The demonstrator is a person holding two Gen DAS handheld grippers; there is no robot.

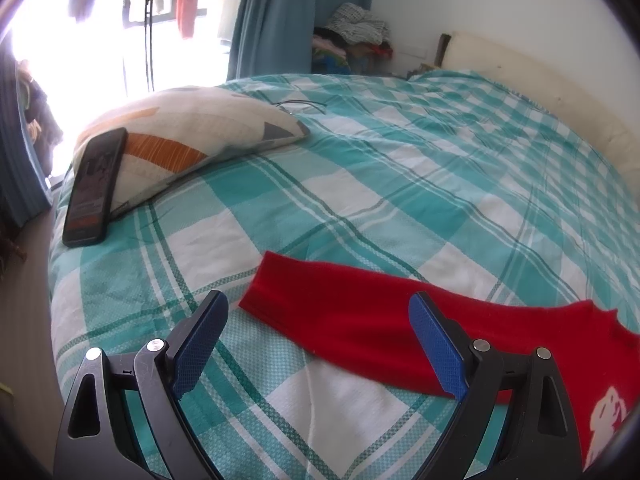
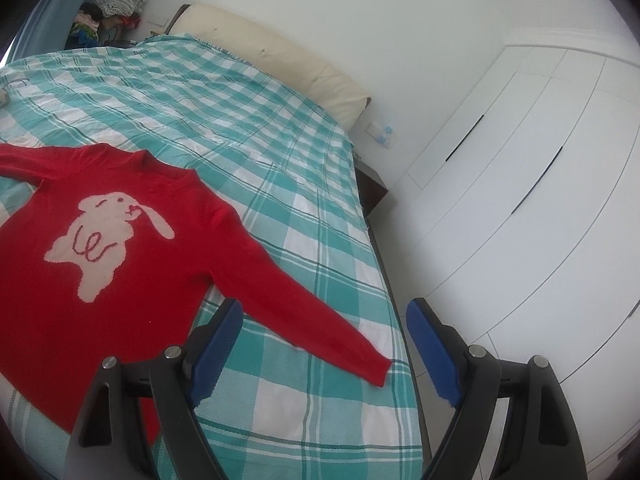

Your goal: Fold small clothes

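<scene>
Red sweater spread face-up on the bed, one sleeve under each of our hand-held grippers

We hold the left hand-held gripper [image 1: 318, 344] wide open and empty above the sweater's left sleeve [image 1: 352, 316], whose long axis runs from the cuff at near left toward the shoulder at right, crossing the gap between the blue pads. The right hand-held gripper [image 2: 324, 350] is likewise spread wide with nothing in it, and the right sleeve [image 2: 304, 300] slants from the shoulder down to its cuff near the bed's right edge, passing just beyond the pads. The red bunny sweater [image 2: 100, 240] lies flat on the teal checked bedspread [image 2: 240, 120], body to the left of the right gripper. We judge each gripper nearest its own sleeve, so a sleeve fold inward looks like the coming move.
</scene>
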